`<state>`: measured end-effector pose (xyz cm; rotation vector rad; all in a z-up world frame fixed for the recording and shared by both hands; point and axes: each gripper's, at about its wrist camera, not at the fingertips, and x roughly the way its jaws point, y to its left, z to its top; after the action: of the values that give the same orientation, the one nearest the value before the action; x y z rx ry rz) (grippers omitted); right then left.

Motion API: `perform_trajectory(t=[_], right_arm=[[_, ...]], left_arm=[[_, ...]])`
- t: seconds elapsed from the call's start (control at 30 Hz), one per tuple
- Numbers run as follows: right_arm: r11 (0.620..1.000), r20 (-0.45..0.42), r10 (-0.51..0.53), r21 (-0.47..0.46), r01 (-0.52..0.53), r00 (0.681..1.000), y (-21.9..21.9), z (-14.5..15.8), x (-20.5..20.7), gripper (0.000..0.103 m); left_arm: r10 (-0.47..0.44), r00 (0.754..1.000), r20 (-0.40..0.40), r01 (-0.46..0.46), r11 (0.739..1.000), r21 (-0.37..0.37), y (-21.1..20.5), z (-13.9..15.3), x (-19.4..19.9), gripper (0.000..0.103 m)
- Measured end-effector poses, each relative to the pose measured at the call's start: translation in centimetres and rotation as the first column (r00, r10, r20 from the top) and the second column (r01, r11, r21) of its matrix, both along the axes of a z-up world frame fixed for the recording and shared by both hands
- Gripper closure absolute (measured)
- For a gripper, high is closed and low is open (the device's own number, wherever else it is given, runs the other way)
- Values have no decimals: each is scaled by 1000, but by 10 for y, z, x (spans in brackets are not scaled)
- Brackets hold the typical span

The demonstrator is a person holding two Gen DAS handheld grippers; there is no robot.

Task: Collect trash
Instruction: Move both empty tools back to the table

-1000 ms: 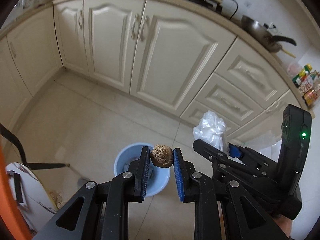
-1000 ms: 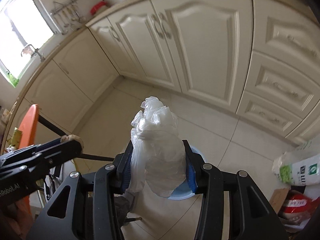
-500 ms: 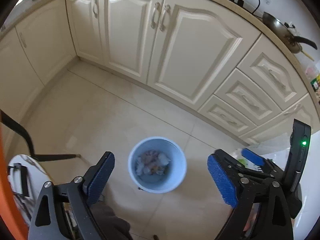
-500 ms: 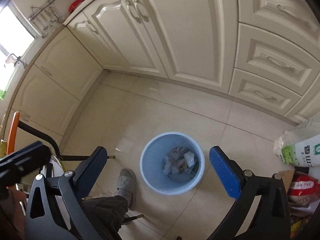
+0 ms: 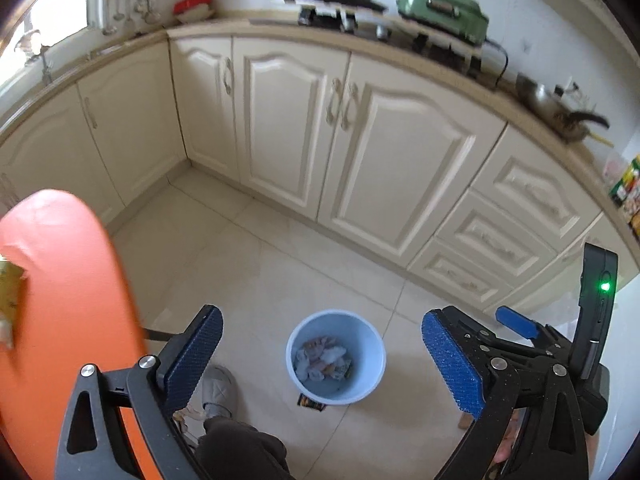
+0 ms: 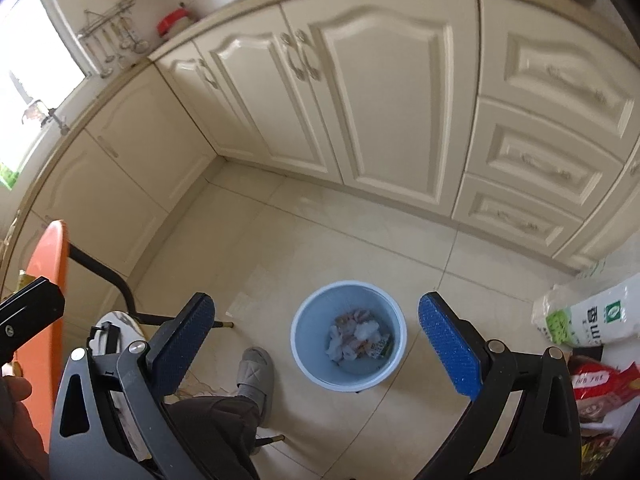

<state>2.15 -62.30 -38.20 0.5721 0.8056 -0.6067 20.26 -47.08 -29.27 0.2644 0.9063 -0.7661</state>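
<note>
Left wrist view: left gripper [image 5: 320, 354] opening, nothing between its fingers; right gripper [image 6: 316, 334] spread wide and empty too. Trash [image 6: 358, 338] sits in the blue bin [image 6: 304, 344] on the floor. Looks light, soft, crumply stuff, so pinch any bunched fold.

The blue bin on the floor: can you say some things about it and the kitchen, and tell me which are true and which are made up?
1. The bin has trash inside. True.
2. The bin lies tipped over. False: it stands upright.
3. The right gripper holds a bag. False: nothing is between its wide-open jaws.
4. A slipper is beside the bin. True.
5. The cupboard doors are open. False: they are shut.
</note>
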Motion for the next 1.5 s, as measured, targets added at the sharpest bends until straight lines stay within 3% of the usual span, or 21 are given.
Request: perform_trajectory(t=[0.23, 0.37, 0.5, 0.7, 0.83, 1.1, 1.27, 1.5], right_arm=[[992, 73, 88, -92, -81, 993, 53, 62, 19, 0], [976, 122, 169, -156, -149, 978, 97, 102, 38, 0], [954, 163, 252, -210, -216, 954, 139, 134, 57, 0], [901, 206, 397, -275, -336, 894, 214, 171, 91, 0], [856, 212, 487, -306, -416, 847, 261, 182, 111, 0], [775, 182, 612, -332, -538, 770, 333, 175, 143, 0], [745, 166, 651, -328, -582, 740, 357, 167, 157, 0], [705, 153, 695, -342, -622, 703, 390, 165, 171, 0]], left_arm=[[82, 992, 94, -71, 990, -118, 97, 62, -35, 2], [159, 975, 154, -130, 975, -182, 157, 92, -61, 1], [235, 952, 194, -192, 958, -214, 212, 110, -91, 1], [380, 894, 238, -317, 911, -264, 306, 133, -143, 1], [459, 854, 245, -392, 877, -279, 357, 138, -181, 1], [617, 756, 219, -555, 781, -286, 463, 137, -250, 1], [655, 722, 223, -600, 754, -268, 486, 143, -272, 1], [680, 691, 245, -633, 733, -248, 476, 156, -251, 1]])
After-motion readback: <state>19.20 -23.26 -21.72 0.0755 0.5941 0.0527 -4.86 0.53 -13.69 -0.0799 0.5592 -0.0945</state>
